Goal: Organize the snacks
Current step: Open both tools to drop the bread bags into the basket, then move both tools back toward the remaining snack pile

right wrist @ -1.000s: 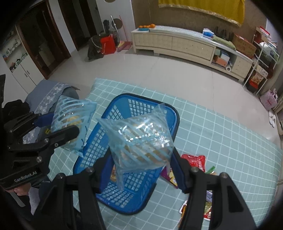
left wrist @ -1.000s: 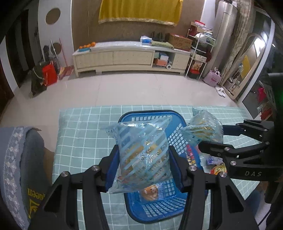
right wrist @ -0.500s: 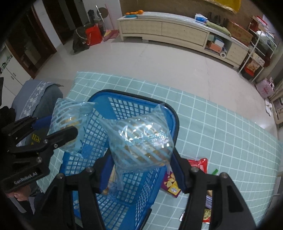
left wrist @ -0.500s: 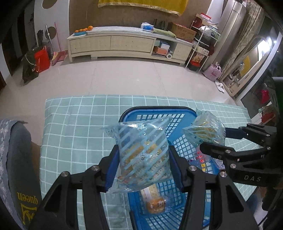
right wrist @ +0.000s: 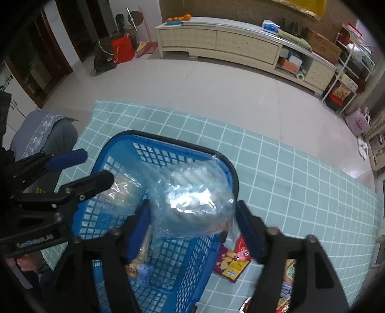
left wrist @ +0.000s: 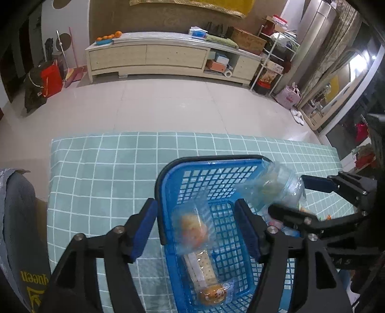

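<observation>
Two clear blue-striped snack bags (left wrist: 190,231) (right wrist: 192,207) are dropping, blurred, into the blue plastic mesh basket (left wrist: 207,173) at lower centre, both grippers (left wrist: 199,231) (right wrist: 192,228) now spread wide and empty.

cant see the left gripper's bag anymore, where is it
In the left wrist view the bag is inside the blue basket, blurred, below the open left gripper, above a cracker pack.

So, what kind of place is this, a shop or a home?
Most likely a home living room: a long low cabinet with oranges on top stands by the wall, slippers lie on the tiled floor, and a yellow cloth hangs above.
</observation>
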Motion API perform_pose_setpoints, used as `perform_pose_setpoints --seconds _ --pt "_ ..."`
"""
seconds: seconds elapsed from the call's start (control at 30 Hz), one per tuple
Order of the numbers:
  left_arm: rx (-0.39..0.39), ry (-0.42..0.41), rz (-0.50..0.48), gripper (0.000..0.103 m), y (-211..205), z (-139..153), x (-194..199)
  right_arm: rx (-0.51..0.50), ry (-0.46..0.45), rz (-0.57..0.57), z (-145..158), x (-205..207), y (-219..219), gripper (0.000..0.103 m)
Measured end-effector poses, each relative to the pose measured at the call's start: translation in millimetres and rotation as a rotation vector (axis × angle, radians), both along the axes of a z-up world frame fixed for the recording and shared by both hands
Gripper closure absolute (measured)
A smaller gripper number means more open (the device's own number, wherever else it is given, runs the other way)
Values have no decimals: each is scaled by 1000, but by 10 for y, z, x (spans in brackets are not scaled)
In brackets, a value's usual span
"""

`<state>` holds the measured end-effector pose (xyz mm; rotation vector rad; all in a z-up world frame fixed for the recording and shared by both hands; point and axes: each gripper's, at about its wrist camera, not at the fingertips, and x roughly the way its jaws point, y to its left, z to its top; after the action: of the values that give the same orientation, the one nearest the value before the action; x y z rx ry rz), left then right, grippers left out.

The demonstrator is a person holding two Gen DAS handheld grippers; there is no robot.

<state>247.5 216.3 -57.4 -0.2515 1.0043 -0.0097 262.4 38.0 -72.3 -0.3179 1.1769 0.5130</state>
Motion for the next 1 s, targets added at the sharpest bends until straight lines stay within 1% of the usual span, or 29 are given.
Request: perform_pose_setpoints --seconds 0.07,0.23,0.3,0.47,0.67,0.83,1.0 --pt "-2 -5 4 33 15 1 -17 -13 -24 -13 17 9 12 14" --pt "22 -12 3 33 7 26 -184 -19 -56 -34 104 -48 -63 6" --pt "19 -19 6 33 12 53 -256 -17 -52 -40 127 -73 -90 3" --pt "31 -26 16 33 0 151 -406 -5 -62 -51 265 -194 -160 3" --pt "31 -42 23 33 -124 314 -593 13 -76 -50 446 -417 -266 3" --pt "40 -64 11 33 -302 464 -748 34 -92 -56 621 -591 -451 3" --pt "57 -84 -7 33 -512 585 -873 59 -86 -64 742 -714 -667 3"
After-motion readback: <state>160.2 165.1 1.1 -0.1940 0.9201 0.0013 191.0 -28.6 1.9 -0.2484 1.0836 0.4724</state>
